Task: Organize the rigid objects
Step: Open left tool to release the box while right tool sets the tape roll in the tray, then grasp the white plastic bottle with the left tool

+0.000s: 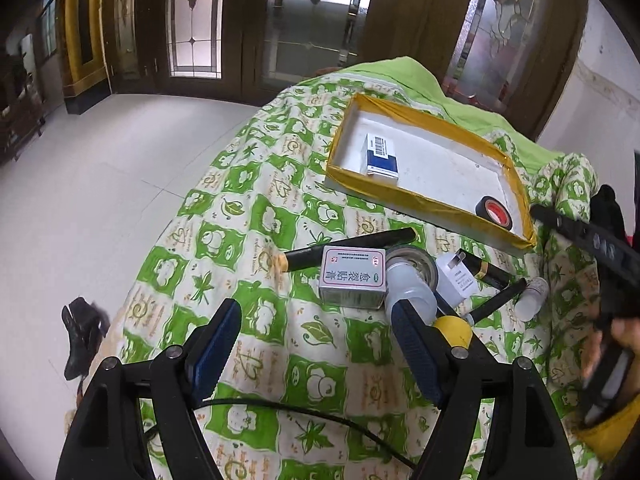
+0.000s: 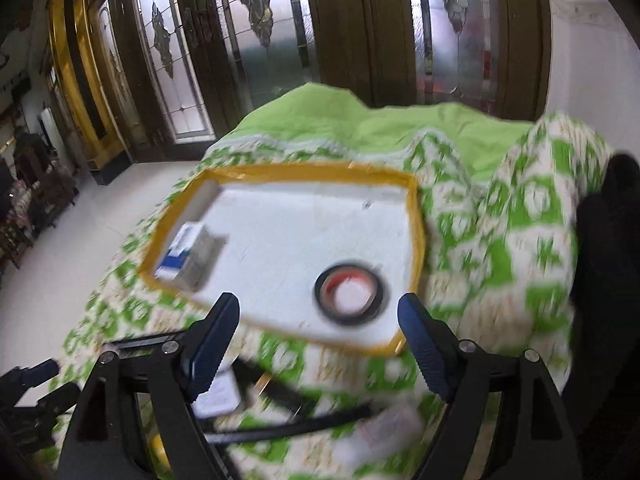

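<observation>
A shallow white tray with a yellow taped rim (image 1: pixel 424 200) (image 2: pixel 304 169) lies on a green-and-white quilt. In it are a blue-and-white box (image 1: pixel 383 155) (image 2: pixel 192 254) and a black tape roll with a red core (image 1: pixel 496 210) (image 2: pixel 351 294). In front of the tray lies a pile: a grey medicine box (image 1: pixel 353 278), a roll of tape (image 1: pixel 412 266), a clear plastic bottle (image 1: pixel 410 292), a white plug (image 1: pixel 458 280), black sticks (image 1: pixel 352 248) and a yellow ball (image 1: pixel 454 330). My left gripper (image 1: pixel 316 320) is open above the quilt, just short of the pile. My right gripper (image 2: pixel 318 316) is open over the tray's near edge, holding nothing.
The quilt (image 1: pixel 280 220) covers a rounded surface that drops to a white tiled floor (image 1: pixel 100 168) on the left. Dark wooden doors with patterned glass (image 1: pixel 316 20) stand behind. A black shoe (image 1: pixel 82 332) lies on the floor. The right hand and its gripper body (image 1: pixel 600 280) reach in at right.
</observation>
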{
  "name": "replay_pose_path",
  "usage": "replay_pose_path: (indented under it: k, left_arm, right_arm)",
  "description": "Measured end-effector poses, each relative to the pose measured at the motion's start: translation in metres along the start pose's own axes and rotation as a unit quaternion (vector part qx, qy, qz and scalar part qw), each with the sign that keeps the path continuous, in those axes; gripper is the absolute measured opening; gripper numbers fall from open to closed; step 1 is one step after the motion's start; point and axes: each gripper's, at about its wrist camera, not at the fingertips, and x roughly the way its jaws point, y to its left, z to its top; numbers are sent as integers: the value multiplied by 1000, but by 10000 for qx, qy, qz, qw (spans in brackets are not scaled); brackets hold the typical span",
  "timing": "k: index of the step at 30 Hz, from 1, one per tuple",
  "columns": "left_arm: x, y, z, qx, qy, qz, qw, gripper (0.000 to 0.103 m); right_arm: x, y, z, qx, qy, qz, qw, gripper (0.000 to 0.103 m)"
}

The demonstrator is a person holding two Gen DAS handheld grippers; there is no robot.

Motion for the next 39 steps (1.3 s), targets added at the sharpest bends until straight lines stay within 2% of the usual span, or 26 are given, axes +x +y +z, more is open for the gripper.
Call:
replay_pose_path:
  k: [8,14,21,27,28,29,30,31,35,39]
  left_arm:
    - [3,10,-1,-268,-4,77,9996,84]
    - [6,5,-1,-163,89,147,9997,84]
    - [15,-41,6,807,72,211,9965,84]
    - [35,-91,4,1863,42,543,9810,83]
    - [38,-96,3,1992,63,574,9783,76]
    - [42,-99,2,2085,141,580,9762,55]
    - [47,-100,0,2122,282,556,9752,43]
    - [48,-99,-1,2112,364,523,9754,37]
    - [46,-89,-12,1996,528,399,9776,37]
    - [41,-76,-16,1616,762,124,9838,36]
  right_arm:
    - [-22,5,-46,336,488,608,9964,81]
    - [-32,-21,-48,885,546,786,9915,81]
    - [-26,-15,-48,792,667,822,9912,76]
    - [-21,-14,-49,770,745,796,9910,76]
    - [-20,-14,-49,760,750,792,9911,76]
    - [-20,-14,-49,750,753,792,9912,76]
    - [-19,-13,-49,740,759,794,9912,76]
    - [-19,-13,-49,731,765,796,9912,76]
    - [-17,-12,-49,717,791,825,9909,76]
    - [-17,-12,-49,715,779,855,9907,76]
